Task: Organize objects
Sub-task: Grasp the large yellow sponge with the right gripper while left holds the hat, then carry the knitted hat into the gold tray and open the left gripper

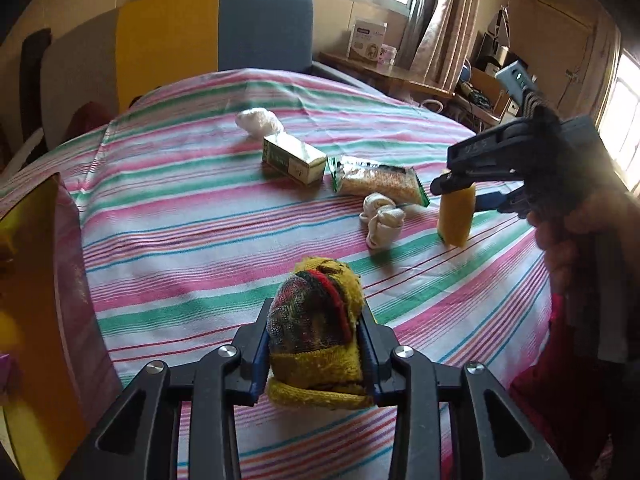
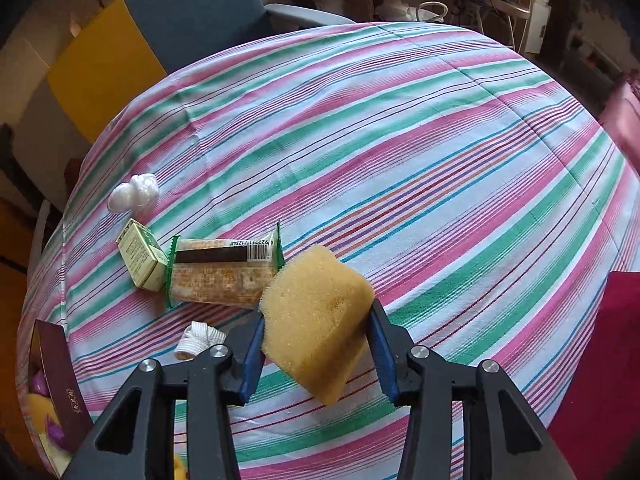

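My left gripper (image 1: 316, 336) is shut on a rolled yellow, red and green cloth (image 1: 316, 320), held just above the striped tablecloth (image 1: 200, 240). My right gripper (image 2: 316, 332) is shut on a yellow sponge (image 2: 316, 320), held above the cloth; it also shows in the left wrist view (image 1: 456, 192) with the sponge (image 1: 456, 216). On the table lie a white crumpled ball (image 1: 258, 120), a green carton (image 1: 294, 158), a snack packet (image 1: 380, 180) and a rolled white sock (image 1: 382, 216).
A yellow box (image 1: 28, 300) with a dark red lid edge (image 2: 60, 380) stands at the table's left edge. Blue and yellow chairs (image 1: 264, 26) stand behind the table. A wooden side table with a carton (image 1: 366, 40) is at the back right.
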